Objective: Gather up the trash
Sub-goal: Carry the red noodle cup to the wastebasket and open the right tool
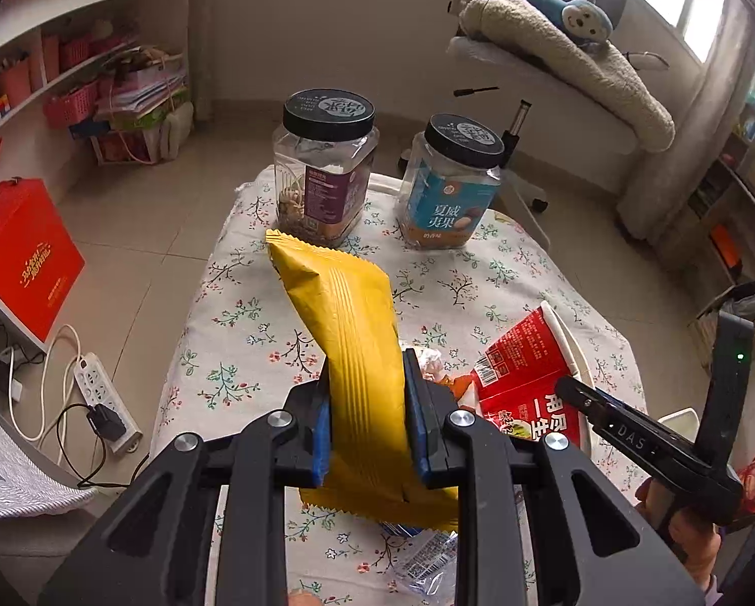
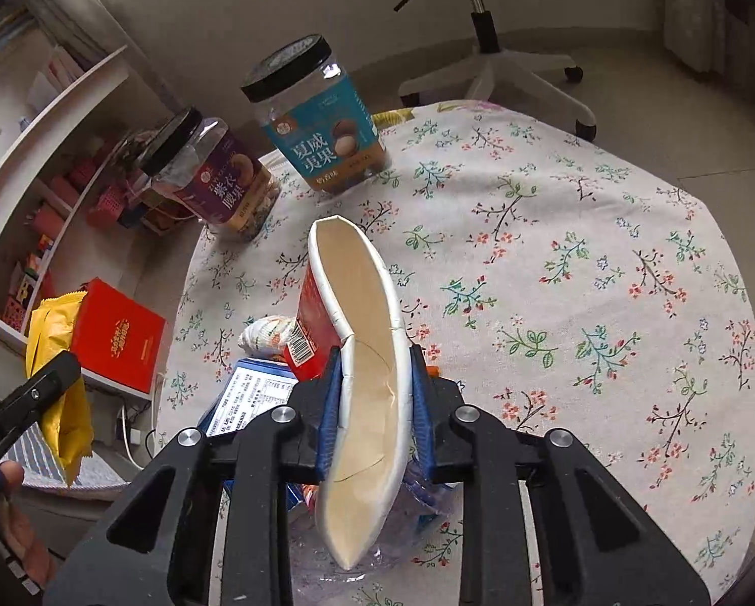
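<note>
Left gripper (image 1: 367, 419) jaws pinch a crinkled yellow foil wrapper (image 1: 352, 323) above the floral-clothed tabletop (image 2: 554, 252); right gripper (image 2: 374, 399) jaws squeeze a flattened red paper cup (image 2: 362, 333), both apparently awaiting a bin

Two lidded jars (image 1: 321, 166) stand on floral tablecloth (image 2: 579, 262).

Your left wrist camera looks steeply down along its gripper (image 1: 367, 419) at the cloth-covered bench (image 1: 503, 272), close in, facing the two jars (image 1: 326, 166) at the far edge. Your right wrist camera sits equally near behind its own gripper (image 2: 374, 404), angled down across the same bench. Both views share the jars, the red cup (image 1: 529, 373) and the yellow packet (image 1: 347, 313).
</note>
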`<action>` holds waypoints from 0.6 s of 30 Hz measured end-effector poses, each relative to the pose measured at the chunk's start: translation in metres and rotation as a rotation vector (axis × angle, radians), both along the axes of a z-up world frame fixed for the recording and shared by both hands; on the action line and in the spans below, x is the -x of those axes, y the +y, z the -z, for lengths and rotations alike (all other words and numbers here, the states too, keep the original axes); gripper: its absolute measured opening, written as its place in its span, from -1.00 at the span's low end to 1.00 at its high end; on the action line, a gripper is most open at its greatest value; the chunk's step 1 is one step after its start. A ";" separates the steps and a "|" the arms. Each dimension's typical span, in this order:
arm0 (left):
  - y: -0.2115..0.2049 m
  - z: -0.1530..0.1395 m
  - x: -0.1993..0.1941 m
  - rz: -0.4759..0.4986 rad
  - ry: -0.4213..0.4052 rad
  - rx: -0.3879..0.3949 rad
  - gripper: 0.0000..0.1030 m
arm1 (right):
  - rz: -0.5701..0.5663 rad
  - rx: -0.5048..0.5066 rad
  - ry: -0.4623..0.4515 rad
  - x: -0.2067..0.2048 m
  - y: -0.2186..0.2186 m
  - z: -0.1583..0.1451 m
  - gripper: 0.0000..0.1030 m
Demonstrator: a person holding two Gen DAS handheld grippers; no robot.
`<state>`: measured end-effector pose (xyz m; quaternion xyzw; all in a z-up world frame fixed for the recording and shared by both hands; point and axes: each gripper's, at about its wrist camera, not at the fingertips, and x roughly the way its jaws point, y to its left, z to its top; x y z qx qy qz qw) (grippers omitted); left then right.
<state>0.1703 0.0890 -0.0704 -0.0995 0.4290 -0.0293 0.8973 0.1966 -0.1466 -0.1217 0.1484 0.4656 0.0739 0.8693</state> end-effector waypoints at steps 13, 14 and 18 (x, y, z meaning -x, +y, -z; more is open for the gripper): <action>-0.047 -0.023 0.020 0.042 -0.129 -0.066 -0.53 | 0.105 0.294 -0.302 0.056 -0.028 -0.073 -0.56; -0.052 -0.024 0.022 0.048 -0.145 -0.074 -0.53 | 0.110 0.309 -0.313 0.059 -0.032 -0.076 -0.56; -0.073 -0.029 0.028 0.073 -0.195 -0.092 -0.53 | 0.141 0.347 -0.338 0.072 -0.046 -0.083 -0.56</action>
